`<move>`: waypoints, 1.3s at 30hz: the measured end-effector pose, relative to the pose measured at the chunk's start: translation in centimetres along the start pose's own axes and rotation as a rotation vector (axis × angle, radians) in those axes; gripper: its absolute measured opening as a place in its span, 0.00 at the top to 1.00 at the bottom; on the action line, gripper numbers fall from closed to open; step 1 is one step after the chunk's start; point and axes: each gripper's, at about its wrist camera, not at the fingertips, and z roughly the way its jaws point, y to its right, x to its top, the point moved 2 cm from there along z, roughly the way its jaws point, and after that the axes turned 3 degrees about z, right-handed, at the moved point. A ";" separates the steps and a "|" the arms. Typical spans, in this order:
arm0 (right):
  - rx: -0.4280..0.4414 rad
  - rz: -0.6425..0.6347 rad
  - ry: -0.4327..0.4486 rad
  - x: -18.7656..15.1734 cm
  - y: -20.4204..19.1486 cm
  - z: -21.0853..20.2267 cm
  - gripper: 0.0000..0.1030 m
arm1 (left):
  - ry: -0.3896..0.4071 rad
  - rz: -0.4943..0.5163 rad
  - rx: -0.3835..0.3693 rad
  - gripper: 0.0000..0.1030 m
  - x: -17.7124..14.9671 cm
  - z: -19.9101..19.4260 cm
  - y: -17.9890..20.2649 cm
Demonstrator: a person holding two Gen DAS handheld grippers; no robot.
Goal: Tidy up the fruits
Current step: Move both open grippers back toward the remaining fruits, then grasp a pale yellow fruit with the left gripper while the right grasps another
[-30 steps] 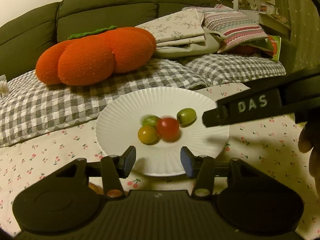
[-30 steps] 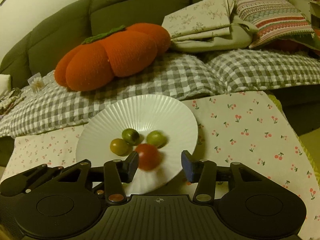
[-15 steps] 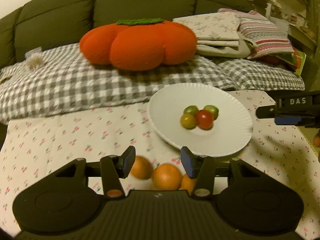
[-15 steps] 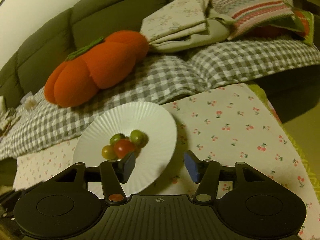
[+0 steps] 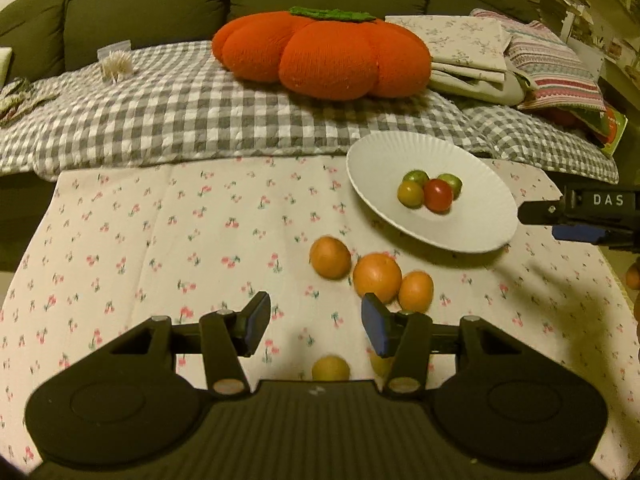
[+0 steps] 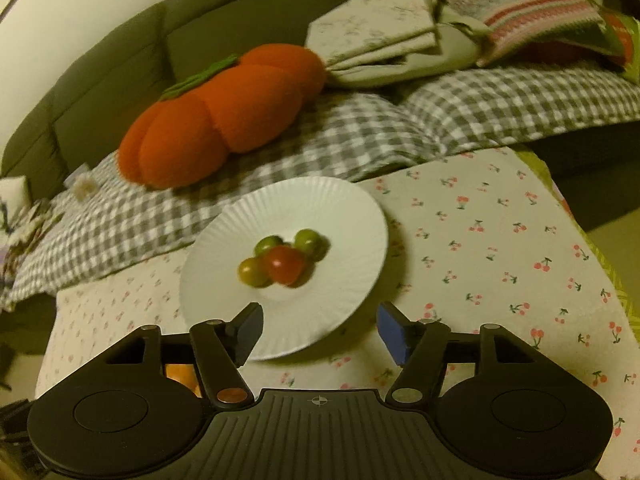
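A white paper plate [image 5: 472,232] [image 6: 344,216] on the cherry-print cloth holds several cherry tomatoes: one red [image 5: 438,196] [image 6: 285,265], the others green and yellowish. Three oranges [image 5: 377,277] lie on the cloth in front of the plate. A small yellow fruit [image 5: 330,368] shows just past the left gripper's body. My left gripper [image 5: 315,325] hovers open over the cloth near the oranges, nothing between its fingers. My right gripper [image 6: 320,330] hangs over the plate's near rim, its jaws opening and empty. Its fingers [image 5: 576,232] reach in at the right edge of the left wrist view.
A big orange pumpkin cushion [image 5: 324,54] lies on a grey checked blanket [image 5: 160,120] behind the cloth. Folded linens and a striped pillow [image 5: 552,68] pile up at the back right. A dark green sofa [image 5: 152,0] backs it all. The cloth's right edge drops off to the floor [image 6: 612,240].
My left gripper pulled back and left from the plate, bringing the oranges into view. My right gripper's jaws widened and drew slightly back; the red tomato now rests among the others on the plate.
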 end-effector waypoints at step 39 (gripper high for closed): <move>0.145 -0.464 -0.201 -7.8 -6.3 0.1 0.39 | -0.077 -0.038 -0.019 0.78 -3.8 2.6 0.2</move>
